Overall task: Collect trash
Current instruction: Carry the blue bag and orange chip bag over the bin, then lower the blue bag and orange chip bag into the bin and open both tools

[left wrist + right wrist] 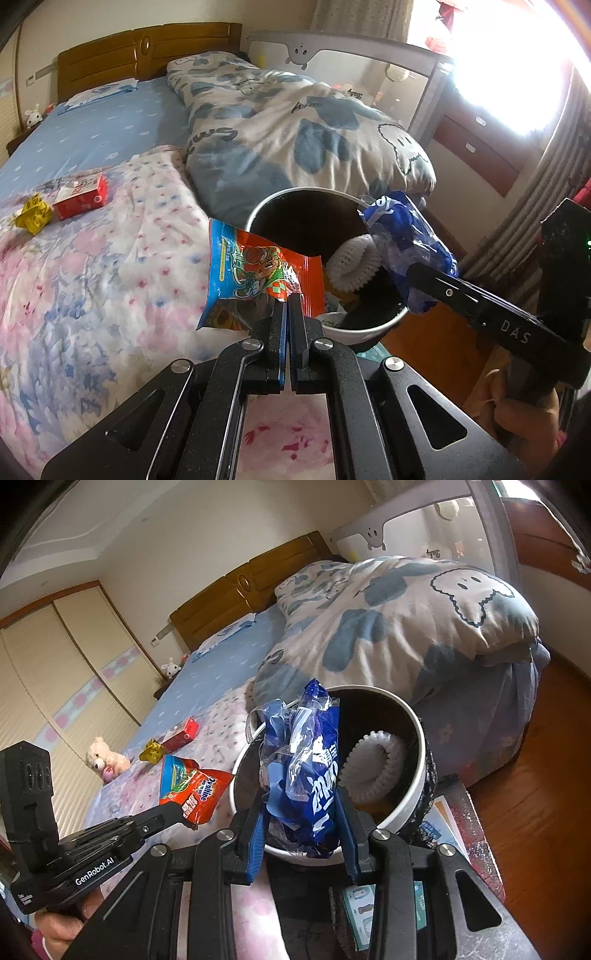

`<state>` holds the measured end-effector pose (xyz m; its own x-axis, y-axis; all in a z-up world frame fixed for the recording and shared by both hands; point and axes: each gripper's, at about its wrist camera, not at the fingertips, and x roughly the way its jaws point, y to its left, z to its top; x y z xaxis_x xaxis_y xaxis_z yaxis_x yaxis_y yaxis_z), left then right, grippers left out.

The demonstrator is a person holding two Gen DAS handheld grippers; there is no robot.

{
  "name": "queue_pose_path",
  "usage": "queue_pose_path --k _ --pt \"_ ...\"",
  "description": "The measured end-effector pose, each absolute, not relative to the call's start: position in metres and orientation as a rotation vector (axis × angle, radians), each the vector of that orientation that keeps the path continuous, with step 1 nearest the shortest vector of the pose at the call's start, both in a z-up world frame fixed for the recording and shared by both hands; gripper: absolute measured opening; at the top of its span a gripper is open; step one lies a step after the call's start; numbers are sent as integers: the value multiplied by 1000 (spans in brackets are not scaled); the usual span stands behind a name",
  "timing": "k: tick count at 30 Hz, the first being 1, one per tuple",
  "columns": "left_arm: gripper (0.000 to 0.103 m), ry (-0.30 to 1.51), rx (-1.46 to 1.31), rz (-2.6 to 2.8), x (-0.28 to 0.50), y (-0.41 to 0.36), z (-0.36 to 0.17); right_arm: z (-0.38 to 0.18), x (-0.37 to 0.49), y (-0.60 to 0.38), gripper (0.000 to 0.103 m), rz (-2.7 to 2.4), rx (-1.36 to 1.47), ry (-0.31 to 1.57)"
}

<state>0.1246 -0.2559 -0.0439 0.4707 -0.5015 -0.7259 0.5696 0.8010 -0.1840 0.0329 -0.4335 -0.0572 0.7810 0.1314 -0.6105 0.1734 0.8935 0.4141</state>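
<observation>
My left gripper pinches the orange snack wrapper; my right gripper clamps the blue wrapper. I should carry each beyond the fingertips, over the bin, before opening.

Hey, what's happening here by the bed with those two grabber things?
A person is clearing trash off the bed into a bin. The left gripper is shut on an orange snack wrapper beside the bin's rim. The right gripper is shut on a crumpled blue wrapper over the bin's opening. A white foam net is already inside. A red box and a yellow wrapper are on the bed.
</observation>
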Motion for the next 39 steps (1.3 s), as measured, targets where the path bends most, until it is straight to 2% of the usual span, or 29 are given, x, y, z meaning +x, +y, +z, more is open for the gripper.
queue_pose_path --k 39 --pt "0 905 123 -682 160 -305 -57 -70 70 -461 35 -32 494 737"
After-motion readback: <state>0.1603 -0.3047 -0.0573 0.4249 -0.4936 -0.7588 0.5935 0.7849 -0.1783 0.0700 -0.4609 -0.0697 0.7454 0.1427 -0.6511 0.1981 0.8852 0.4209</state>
